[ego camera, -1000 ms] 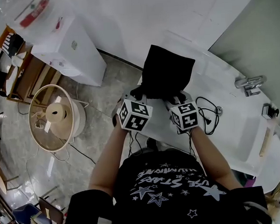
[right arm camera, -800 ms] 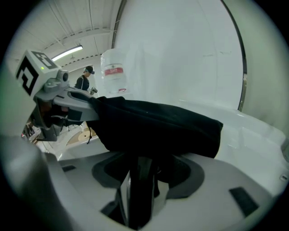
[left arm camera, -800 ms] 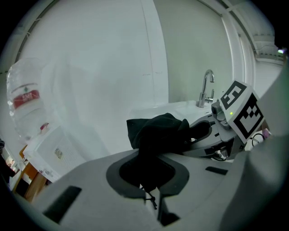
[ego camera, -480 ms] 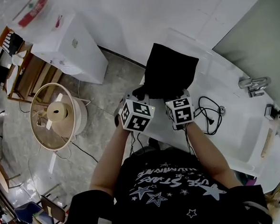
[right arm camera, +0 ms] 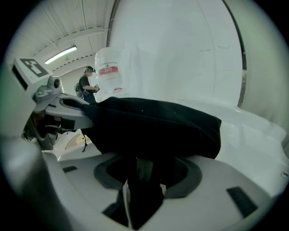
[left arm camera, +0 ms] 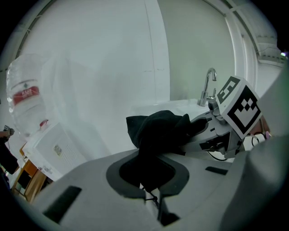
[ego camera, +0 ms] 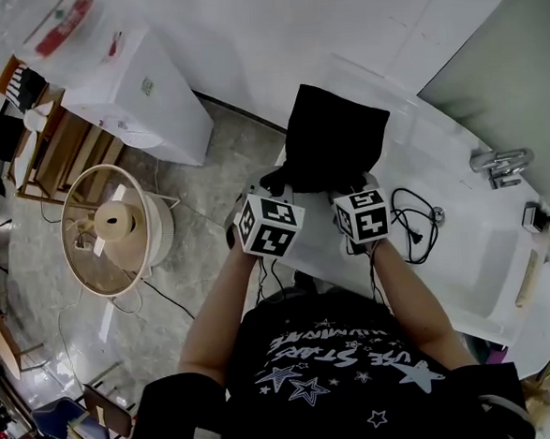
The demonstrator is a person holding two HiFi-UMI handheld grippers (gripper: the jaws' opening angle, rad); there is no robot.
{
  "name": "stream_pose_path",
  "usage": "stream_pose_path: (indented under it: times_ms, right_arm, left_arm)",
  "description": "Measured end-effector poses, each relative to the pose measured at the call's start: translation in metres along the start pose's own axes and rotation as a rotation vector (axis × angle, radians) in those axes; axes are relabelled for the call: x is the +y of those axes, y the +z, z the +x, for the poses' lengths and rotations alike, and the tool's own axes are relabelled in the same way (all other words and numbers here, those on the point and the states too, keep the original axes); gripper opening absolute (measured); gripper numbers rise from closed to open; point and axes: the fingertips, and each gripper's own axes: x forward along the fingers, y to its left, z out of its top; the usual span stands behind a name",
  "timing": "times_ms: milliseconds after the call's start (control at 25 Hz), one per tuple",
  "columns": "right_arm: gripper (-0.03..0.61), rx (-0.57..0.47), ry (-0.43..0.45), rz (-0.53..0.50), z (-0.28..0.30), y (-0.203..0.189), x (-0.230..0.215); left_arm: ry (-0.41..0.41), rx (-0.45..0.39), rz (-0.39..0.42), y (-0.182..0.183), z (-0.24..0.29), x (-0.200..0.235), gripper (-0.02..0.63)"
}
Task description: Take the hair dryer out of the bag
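Bag lies on the counter. No hair dryer shows, so I think it's inside. My left gripper pinches the bag's edge tight. My right gripper is closing round more cloth. Taking it out is all left.

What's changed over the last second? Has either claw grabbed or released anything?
The right claw is closing, with the black bag's fabric between its jaws. Nothing has been let go. The rest is unchanged: the left claw stays shut on the bag's near edge, the bag lies in the same spot on the white counter, the black cord beside it hasn't moved, and nothing has come out of the bag.
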Motion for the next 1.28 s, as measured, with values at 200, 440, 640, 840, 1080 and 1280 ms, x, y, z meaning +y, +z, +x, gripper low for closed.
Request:
stream_pose_path:
  times_ms: [200, 440, 640, 840, 1080, 1280]
  right_arm:
    - [0.195, -0.013, 0.015, 0.01, -0.011, 0.003, 0.0]
    - [0.196, -0.032, 0.088, -0.018, -0.029, 0.003, 0.01]
    - [0.196, -0.018, 0.082, -0.048, -0.044, -0.004, 0.009]
    - [0.196, -0.003, 0.017, -0.057, -0.051, -0.012, -0.003]
    - [0.196, -0.008, 0.07, -0.113, -0.065, -0.02, 0.004]
    - [0.196, -0.018, 0.135, -0.151, -0.08, -0.024, 0.013]
  left_arm:
    - [0.013, 0.003, -0.002, 0.002, -0.003, -0.002, 0.015]
    - [0.023, -0.008, -0.019, 0.004, -0.008, -0.003, 0.015]
    - [0.035, -0.018, -0.039, 0.006, -0.018, -0.009, 0.015]
    - [0.053, -0.033, -0.058, 0.009, -0.027, -0.016, 0.015]
    - [0.075, -0.027, -0.058, 0.009, -0.033, -0.021, 0.015]
    - [0.082, -0.024, -0.055, 0.009, -0.036, -0.024, 0.015]
